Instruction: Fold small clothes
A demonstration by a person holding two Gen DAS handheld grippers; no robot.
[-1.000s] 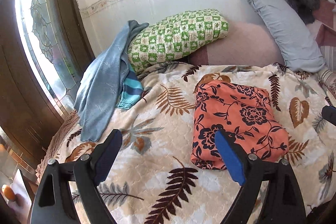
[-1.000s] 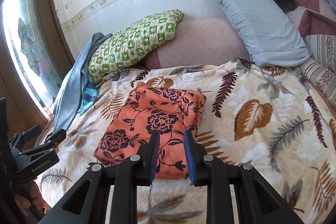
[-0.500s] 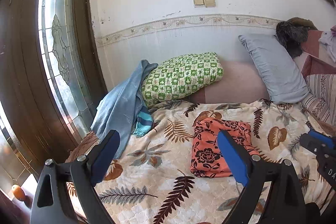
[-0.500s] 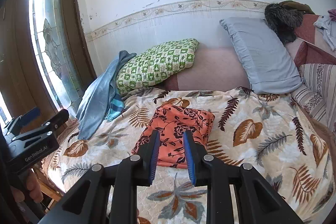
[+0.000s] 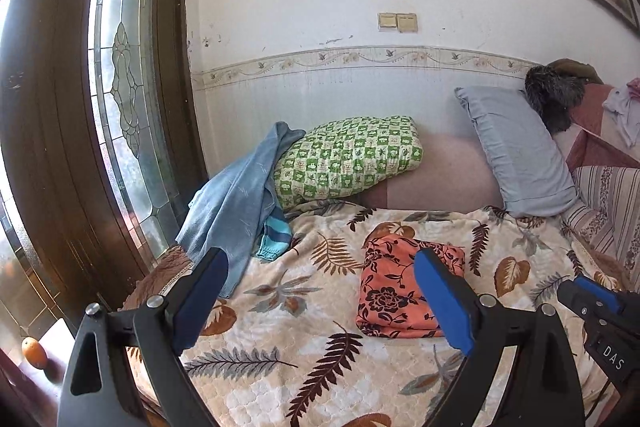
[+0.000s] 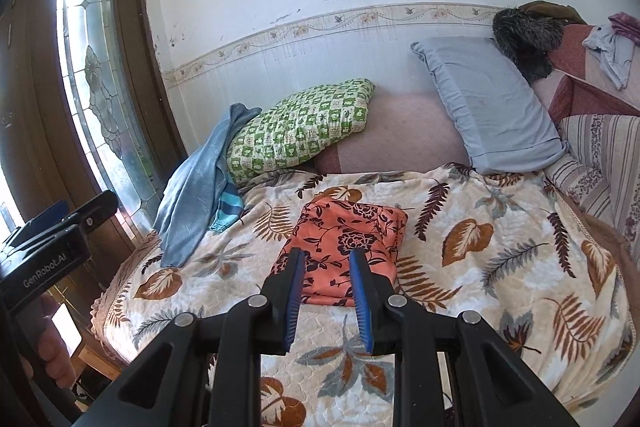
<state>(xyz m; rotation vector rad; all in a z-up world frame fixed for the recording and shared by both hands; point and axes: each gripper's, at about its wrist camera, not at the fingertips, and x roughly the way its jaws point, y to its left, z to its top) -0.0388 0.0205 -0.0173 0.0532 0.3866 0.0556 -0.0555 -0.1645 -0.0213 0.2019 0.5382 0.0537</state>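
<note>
A folded orange garment with dark flowers (image 5: 396, 291) lies flat on the leaf-patterned blanket (image 5: 304, 355); it also shows in the right wrist view (image 6: 344, 247). My left gripper (image 5: 320, 291) is open wide and empty, held above the bed's near edge, well back from the garment. My right gripper (image 6: 326, 291) is open with a narrow gap and empty, held back from the garment's near edge. A blue garment (image 5: 236, 203) is draped at the bed's left side against a pillow.
A green checked pillow (image 5: 348, 159) and a grey-blue pillow (image 5: 516, 155) lean on the back wall. A brown door with leaded glass (image 5: 120, 107) stands left. More bedding and clothes (image 6: 592, 99) pile at the right.
Both grippers have pulled back and up from the folded orange garment, so it looks smaller and more of the wall shows. The garment stays in place.
</note>
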